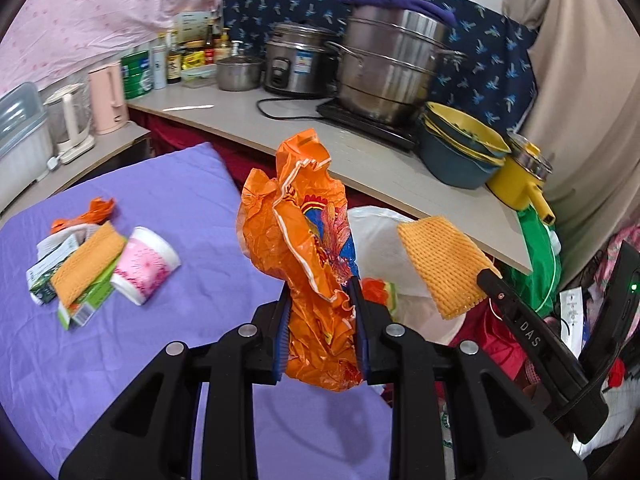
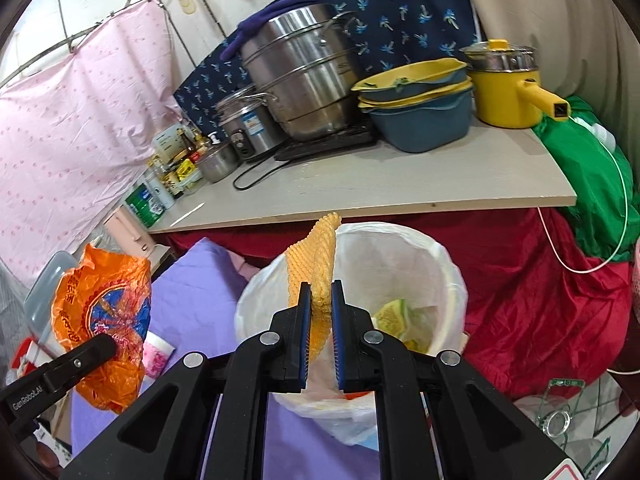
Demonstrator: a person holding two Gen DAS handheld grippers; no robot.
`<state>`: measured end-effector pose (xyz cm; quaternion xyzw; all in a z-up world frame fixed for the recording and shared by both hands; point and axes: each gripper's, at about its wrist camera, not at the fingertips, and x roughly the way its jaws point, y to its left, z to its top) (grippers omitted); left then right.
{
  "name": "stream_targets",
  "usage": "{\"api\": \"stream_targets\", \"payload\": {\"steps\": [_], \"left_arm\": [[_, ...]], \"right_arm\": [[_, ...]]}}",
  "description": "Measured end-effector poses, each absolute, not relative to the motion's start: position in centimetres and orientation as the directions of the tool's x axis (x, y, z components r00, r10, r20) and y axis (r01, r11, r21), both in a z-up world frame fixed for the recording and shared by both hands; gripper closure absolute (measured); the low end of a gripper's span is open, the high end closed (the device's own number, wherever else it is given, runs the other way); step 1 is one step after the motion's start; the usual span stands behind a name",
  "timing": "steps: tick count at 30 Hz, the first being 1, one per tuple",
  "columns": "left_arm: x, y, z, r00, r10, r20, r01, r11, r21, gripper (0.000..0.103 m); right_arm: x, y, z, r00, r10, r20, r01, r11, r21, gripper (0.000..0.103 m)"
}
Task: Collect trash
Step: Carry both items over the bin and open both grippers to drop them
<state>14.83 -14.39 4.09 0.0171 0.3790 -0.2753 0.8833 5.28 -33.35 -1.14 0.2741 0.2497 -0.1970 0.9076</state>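
Observation:
My left gripper [image 1: 320, 292] is shut on a crumpled orange plastic wrapper [image 1: 304, 236] and holds it up above the purple cloth [image 1: 168, 200]; the wrapper also shows in the right wrist view [image 2: 100, 312]. My right gripper [image 2: 320, 292] is shut on a yellow foam fruit net [image 2: 314, 268], also seen in the left wrist view [image 1: 444, 264], and holds it over the white-lined trash bin [image 2: 444, 264], which has scraps inside. A pile of trash lies on the cloth at left: a pink cup [image 1: 146, 266], another foam net [image 1: 86, 262], small cartons [image 1: 48, 276], an orange scrap [image 1: 98, 210].
A counter [image 1: 304, 136] behind holds steel pots [image 1: 392, 68], a rice cooker [image 1: 296, 62], stacked yellow-blue basins [image 1: 460, 148], a yellow pot [image 1: 520, 180], bottles and kettles. Red cloth [image 2: 540, 292] and a green bag [image 2: 592, 184] lie right of the bin.

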Motion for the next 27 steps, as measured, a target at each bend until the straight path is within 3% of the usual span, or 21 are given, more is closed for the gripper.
{"api": "stream_targets", "payload": {"steps": [18,24,27], "left_arm": [[15.6,-22.7,0.4,0.452,-0.489,-0.746,0.59,0.791,-0.161,0.076],[16.3,-23.5,0.0,0.454,-0.486,-0.747,0.592,0.791,-0.155,0.065],[16.5,-23.3,0.0,0.469,-0.477,-0.743,0.577,0.803,-0.151,0.052]], "right_arm": [[4.6,-37.3,-4.9,0.756,-0.234,-0.612,0.558,0.719,0.415,0.094],[5.7,-37.6,-5.3,0.752,-0.223,-0.62,0.554,0.723,0.413,0.092],[6.0,-37.5,-5.1,0.757,-0.226,-0.613,0.553,0.721,0.418,0.088]]}}
